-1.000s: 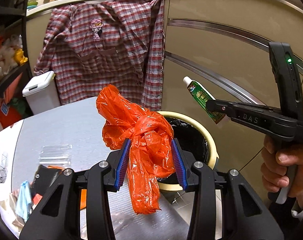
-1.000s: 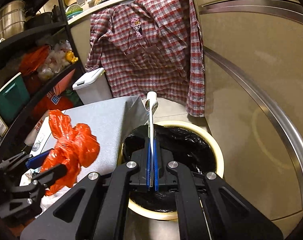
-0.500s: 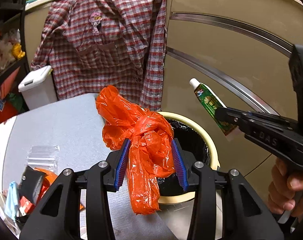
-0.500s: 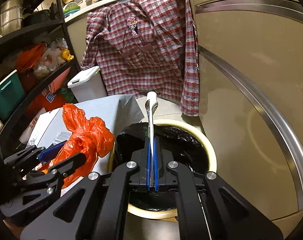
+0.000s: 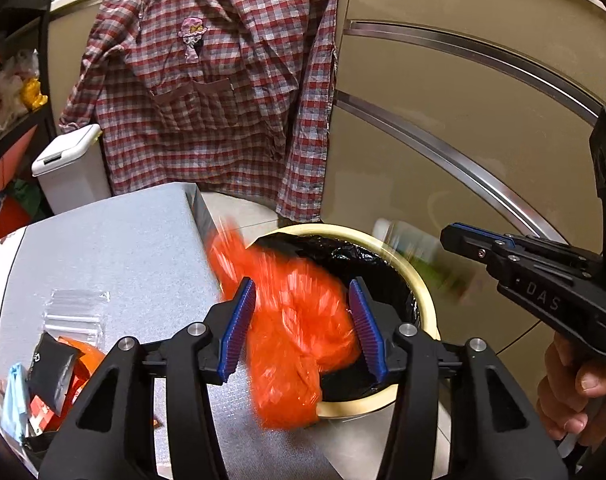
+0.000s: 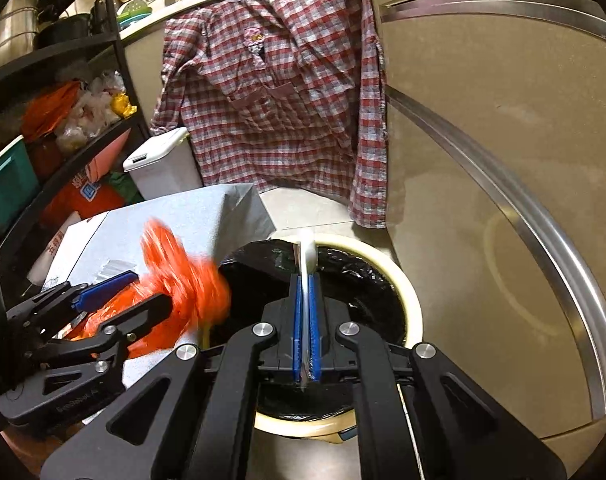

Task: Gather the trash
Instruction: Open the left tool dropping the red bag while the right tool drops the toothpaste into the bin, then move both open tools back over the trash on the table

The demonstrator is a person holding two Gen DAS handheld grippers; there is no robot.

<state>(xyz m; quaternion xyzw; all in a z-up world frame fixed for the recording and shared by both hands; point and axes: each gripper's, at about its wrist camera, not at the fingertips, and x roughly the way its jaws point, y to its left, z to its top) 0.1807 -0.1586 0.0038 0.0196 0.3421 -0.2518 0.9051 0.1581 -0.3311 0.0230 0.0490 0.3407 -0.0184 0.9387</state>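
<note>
Left wrist view: the left gripper (image 5: 303,320) has its jaws apart around the motion-blurred orange bag (image 5: 299,320), over the bin (image 5: 419,280) rim. At 3 o'clock, a blurred tube (image 5: 415,256).

Right wrist view: the right gripper (image 6: 305,320) pinches the tube (image 6: 306,256) (edge-on) above the bin (image 6: 407,300); the bag (image 6: 183,288) sits at 9 o'clock.

counter (image 5: 115,240): grey cloth-covered | on it: clear plastic packet (image 5: 77,312), black wrapper (image 5: 51,372), light-blue scrap (image 5: 13,400)

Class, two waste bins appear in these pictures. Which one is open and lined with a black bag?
The round cream bin beside the table, under both grippers; the white bin by the shirt has its lid shut.
</note>
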